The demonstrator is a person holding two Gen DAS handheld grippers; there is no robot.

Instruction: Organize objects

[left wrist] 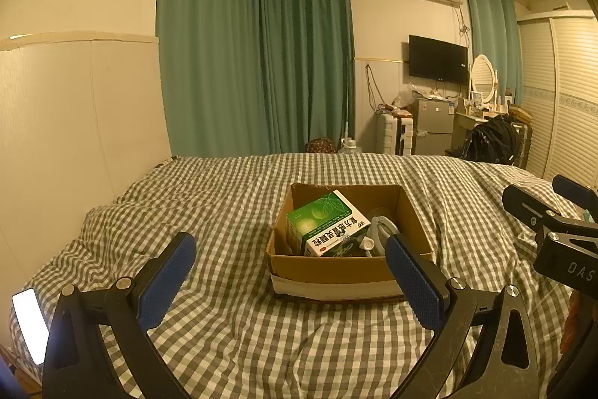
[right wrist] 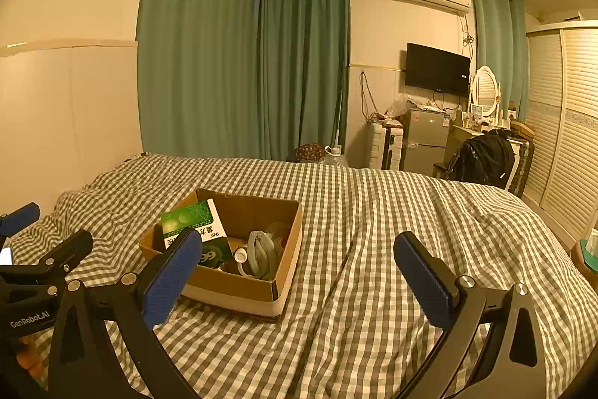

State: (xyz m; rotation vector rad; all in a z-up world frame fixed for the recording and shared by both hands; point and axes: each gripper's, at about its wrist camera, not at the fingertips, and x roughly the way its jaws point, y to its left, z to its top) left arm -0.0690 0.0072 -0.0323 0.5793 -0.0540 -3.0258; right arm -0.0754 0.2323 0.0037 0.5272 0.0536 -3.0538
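An open cardboard box [left wrist: 336, 272] [right wrist: 284, 245] rests on the checked bedspread. Inside it leans a green and white medicine carton [left wrist: 329, 223] [right wrist: 194, 223], with a grey plastic item [left wrist: 381, 230] [right wrist: 261, 253] and a small white-capped bottle [right wrist: 241, 255] beside it. My left gripper [left wrist: 295, 283] hovers open just in front of the box, nothing between its blue pads. My right gripper [right wrist: 299, 279] is open too, to the right of the box, and holds nothing. Each gripper shows at the edge of the other's view.
The checked bedspread [left wrist: 224, 212] [right wrist: 411, 219] covers the whole bed. A lit phone [left wrist: 30, 324] lies at the bed's left edge. Green curtains [left wrist: 254, 55], a fridge [right wrist: 424, 141], a dressing table and a wardrobe [right wrist: 568, 122] stand beyond the bed.
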